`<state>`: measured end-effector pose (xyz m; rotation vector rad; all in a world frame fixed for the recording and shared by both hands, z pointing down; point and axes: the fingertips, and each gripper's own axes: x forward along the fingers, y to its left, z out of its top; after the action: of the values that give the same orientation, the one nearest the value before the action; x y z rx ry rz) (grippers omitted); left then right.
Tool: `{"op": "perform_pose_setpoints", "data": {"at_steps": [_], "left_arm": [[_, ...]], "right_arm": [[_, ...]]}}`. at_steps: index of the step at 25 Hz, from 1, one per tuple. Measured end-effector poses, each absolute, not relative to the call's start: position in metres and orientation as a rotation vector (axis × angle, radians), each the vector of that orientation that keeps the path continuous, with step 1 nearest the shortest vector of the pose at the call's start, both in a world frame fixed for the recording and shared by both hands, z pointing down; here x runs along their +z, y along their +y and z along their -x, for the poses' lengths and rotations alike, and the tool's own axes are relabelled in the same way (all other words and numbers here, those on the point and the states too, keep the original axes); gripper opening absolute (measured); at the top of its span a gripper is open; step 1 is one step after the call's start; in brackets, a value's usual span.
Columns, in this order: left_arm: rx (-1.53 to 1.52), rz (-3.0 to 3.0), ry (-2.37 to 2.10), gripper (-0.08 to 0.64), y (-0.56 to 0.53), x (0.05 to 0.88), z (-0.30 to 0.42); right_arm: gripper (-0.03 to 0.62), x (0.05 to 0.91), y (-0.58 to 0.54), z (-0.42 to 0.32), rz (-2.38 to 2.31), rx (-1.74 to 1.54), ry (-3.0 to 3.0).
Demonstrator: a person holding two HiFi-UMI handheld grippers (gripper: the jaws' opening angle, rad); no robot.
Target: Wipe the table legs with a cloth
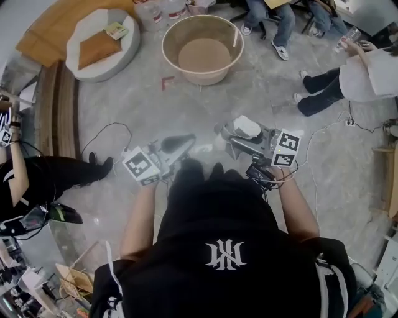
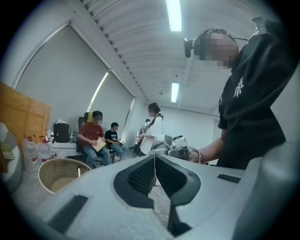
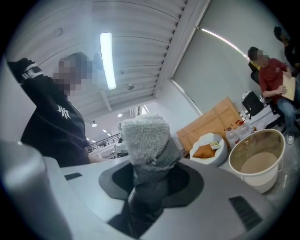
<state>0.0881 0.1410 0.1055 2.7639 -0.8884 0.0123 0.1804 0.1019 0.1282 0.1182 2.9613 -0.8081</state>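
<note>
A grey fluffy cloth (image 3: 145, 136) sticks up from between the jaws of my right gripper (image 3: 149, 174), which is shut on it. In the head view the same cloth (image 1: 246, 126) shows as a pale wad at the tip of the right gripper (image 1: 227, 133), held at waist height over the floor. My left gripper (image 1: 185, 143) is level with it, a short gap to its left. In the left gripper view the left gripper (image 2: 154, 161) has its dark jaws pressed together with nothing between them. Both grippers point up and away from my body.
A round beige tub (image 1: 202, 49) stands on the marble floor ahead. A white round seat with an orange cushion (image 1: 102, 40) and a wooden board (image 1: 56, 25) lie far left. Seated people (image 1: 273, 18) are at the back, others at the right (image 1: 354, 77) and left (image 1: 37, 174). Cables (image 1: 106, 133) trail on the floor.
</note>
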Motion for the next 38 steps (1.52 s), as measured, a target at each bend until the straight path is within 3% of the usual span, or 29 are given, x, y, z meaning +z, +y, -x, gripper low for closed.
{"op": "perform_pose_setpoints", "data": {"at_steps": [38], "left_arm": [[0.048, -2.771, -0.816, 0.008, 0.148, 0.106, -0.124]], "right_arm": [[0.127, 0.112, 0.101, -0.185, -0.222, -0.796, 2.836]]}}
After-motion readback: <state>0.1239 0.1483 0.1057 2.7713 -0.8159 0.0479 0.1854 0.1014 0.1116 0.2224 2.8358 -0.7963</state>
